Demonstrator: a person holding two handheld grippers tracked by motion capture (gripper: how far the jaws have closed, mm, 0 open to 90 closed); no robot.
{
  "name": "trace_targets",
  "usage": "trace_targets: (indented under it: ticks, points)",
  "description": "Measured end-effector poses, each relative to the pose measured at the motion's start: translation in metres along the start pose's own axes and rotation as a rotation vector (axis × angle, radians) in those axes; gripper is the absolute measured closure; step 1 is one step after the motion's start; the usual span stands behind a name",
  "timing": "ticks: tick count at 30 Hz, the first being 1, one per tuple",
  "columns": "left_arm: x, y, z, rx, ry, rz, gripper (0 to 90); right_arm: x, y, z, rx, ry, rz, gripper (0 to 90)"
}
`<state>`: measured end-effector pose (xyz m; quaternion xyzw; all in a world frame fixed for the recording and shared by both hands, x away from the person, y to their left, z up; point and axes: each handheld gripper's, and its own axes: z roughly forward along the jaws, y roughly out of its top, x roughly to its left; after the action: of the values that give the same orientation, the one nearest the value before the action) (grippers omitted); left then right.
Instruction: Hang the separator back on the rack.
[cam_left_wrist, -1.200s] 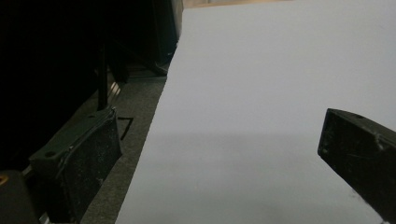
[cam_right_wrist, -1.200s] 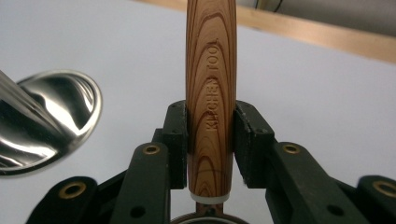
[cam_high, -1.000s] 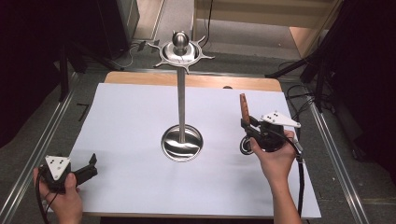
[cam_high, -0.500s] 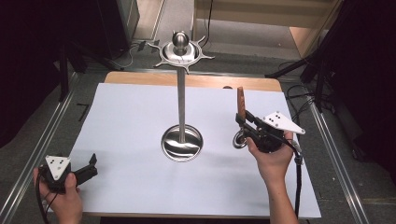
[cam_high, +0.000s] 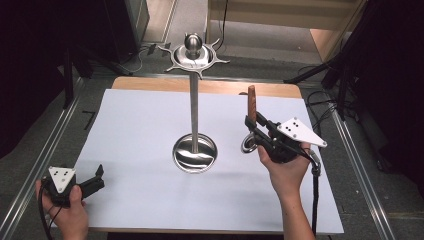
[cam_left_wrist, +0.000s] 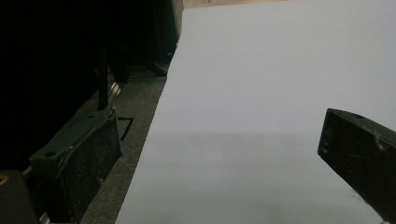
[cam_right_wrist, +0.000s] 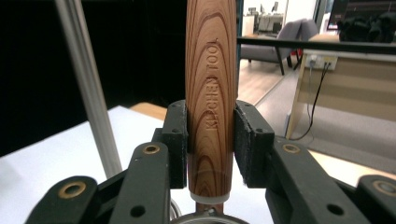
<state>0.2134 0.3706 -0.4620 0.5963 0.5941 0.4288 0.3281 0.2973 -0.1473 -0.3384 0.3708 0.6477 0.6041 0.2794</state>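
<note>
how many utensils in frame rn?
1. A wooden-handled kitchen tool clamped upright in the right gripper, right of the metal stand. The left gripper is open over the white sheet.

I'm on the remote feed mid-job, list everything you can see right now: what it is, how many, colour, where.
Hanging stand: one, silver metal, upright at the table's centre, round base, spiked top ring.
Kitchen tool: one, wooden handle with a metal ring end, held upright right of the stand.
Paper sheet: one, white, covering the table.
Table: one, wooden edge showing at the far side.
Left gripper: one, black, open, near-left corner, nothing between its jaws.
Right gripper: one, black, shut on the tool's handle.
Hands: two, left hand, right hand.
</note>
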Motion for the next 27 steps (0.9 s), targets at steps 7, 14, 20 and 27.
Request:
trace_targets:
  ticks: [7, 14, 20, 27]
  points:
    - [0.0, 0.0, 0.0, -0.001, 0.0, -0.003, 0.3, 0.019, 0.012, -0.003, -0.043, -0.007, -0.011, 69.5]
    - [0.0, 0.0, 0.0, 0.002, 0.0, -0.001, 0.3, 0.033, 0.023, -0.003, -0.058, 0.005, -0.034, 69.5]
    - [0.0, 0.0, 0.0, 0.0, 0.001, -0.002, 0.3, 0.034, 0.032, 0.001, -0.092, 0.037, -0.038, 69.5]
    - [0.0, 0.0, 0.0, 0.0, 0.0, -0.003, 0.3, 0.027, 0.045, 0.006, -0.159, 0.104, -0.034, 69.5]
